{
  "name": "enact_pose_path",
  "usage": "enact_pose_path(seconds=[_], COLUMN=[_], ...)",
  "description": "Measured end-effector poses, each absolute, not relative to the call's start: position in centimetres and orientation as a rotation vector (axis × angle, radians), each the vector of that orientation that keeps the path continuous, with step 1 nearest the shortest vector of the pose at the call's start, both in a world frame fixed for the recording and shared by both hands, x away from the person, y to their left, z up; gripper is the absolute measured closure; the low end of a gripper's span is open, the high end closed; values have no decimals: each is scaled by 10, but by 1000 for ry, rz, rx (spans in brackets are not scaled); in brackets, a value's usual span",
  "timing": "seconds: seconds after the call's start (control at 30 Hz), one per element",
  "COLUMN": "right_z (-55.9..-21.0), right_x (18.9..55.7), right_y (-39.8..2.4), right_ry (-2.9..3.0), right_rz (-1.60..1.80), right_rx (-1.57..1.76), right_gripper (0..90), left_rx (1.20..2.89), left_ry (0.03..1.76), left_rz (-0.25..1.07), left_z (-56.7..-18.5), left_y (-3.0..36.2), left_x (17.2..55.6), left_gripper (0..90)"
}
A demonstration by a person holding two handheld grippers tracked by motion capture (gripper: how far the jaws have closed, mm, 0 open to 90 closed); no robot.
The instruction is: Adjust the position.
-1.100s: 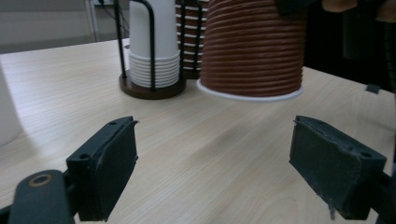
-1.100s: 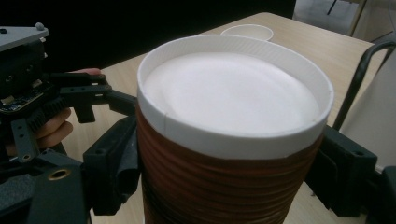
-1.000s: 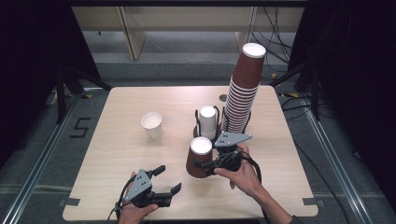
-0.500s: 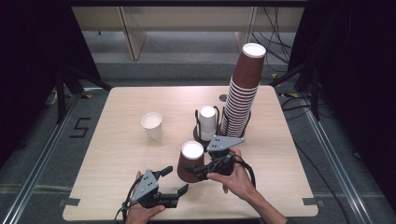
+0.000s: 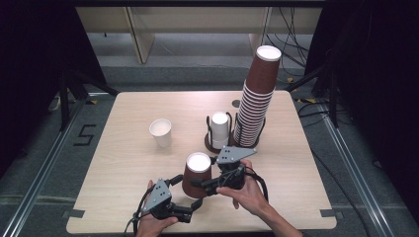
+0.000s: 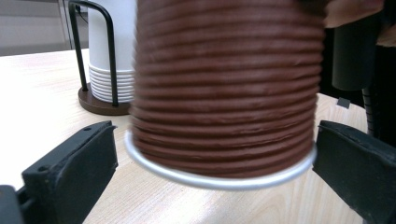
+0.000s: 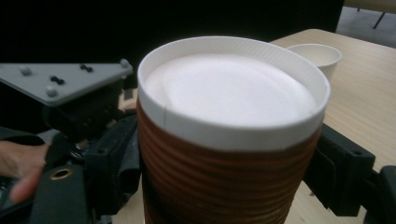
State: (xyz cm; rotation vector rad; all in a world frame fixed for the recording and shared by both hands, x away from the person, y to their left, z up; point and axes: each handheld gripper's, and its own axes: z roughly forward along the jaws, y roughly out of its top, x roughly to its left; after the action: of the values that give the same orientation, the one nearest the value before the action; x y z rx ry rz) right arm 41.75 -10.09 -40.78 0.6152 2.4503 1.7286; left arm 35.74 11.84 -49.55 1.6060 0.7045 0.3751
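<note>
As left claw point(image 5: 193, 197) opened, brown cup point(image 5: 196, 175) stays in right claw point(image 5: 197, 183).

One number can be read, on the floor.
A black digit "5" point(image 5: 85, 134) is marked on the grey floor point(image 5: 39, 148) just left of the table point(image 5: 128, 113); the cups carry no readable print.
</note>
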Motion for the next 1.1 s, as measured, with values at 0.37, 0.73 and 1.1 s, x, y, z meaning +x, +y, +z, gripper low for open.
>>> enact_pose_path(seconds=[0.37,0.73,1.1], right_z=[-408,-413,-401], right_x=[413,417,421], right_y=[-97,-101,-120], right_ry=[2466,2545,2664], right_rz=[1754,1736,1578], right_rx=[594,614,476], right_gripper=[216,172,156], left_rx=[1611,1711,1902], left_ry=[680,626,502], left_rz=[388,422,438], left_z=[-496,-493,-488], left_y=[112,115,120], left_x=[358,359,358], left_gripper=[1,85,108])
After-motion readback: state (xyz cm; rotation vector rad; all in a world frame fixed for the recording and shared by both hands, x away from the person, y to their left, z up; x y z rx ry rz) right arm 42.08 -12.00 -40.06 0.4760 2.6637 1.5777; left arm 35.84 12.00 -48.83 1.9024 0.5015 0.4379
